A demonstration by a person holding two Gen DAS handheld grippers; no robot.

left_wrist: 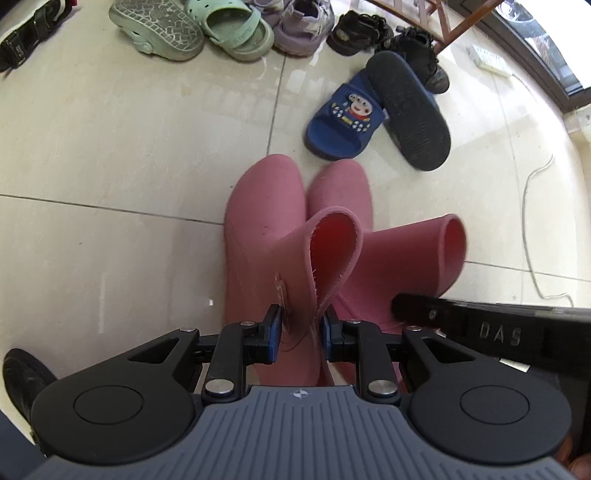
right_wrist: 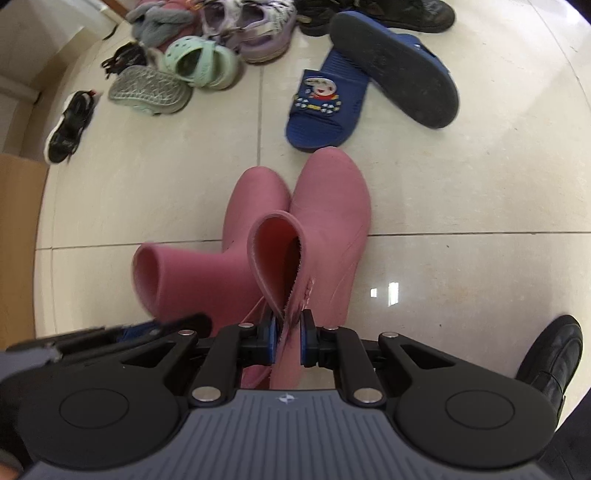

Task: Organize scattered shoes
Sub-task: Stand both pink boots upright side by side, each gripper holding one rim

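Observation:
Two pink rubber boots stand side by side on the tiled floor, toes pointing away from me. My left gripper (left_wrist: 301, 332) is shut on the flattened shaft rim of the left pink boot (left_wrist: 266, 210). The right pink boot (left_wrist: 341, 188) stands against it, and the other gripper's black body (left_wrist: 480, 325) reaches in at its shaft. In the right wrist view my right gripper (right_wrist: 288, 341) is shut on the pinched shaft of the right pink boot (right_wrist: 332, 199). The left boot (right_wrist: 255, 199) leans its shaft to the left there.
Beyond the boots lie a blue cartoon slipper (left_wrist: 343, 114) and its upturned black-soled mate (left_wrist: 410, 110). Green clogs (left_wrist: 229, 29), purple sneakers (left_wrist: 299, 26) and black sandals (left_wrist: 354, 29) are piled further back. A white cable (left_wrist: 532, 221) runs at the right. A black shoe (right_wrist: 554, 354) stands near.

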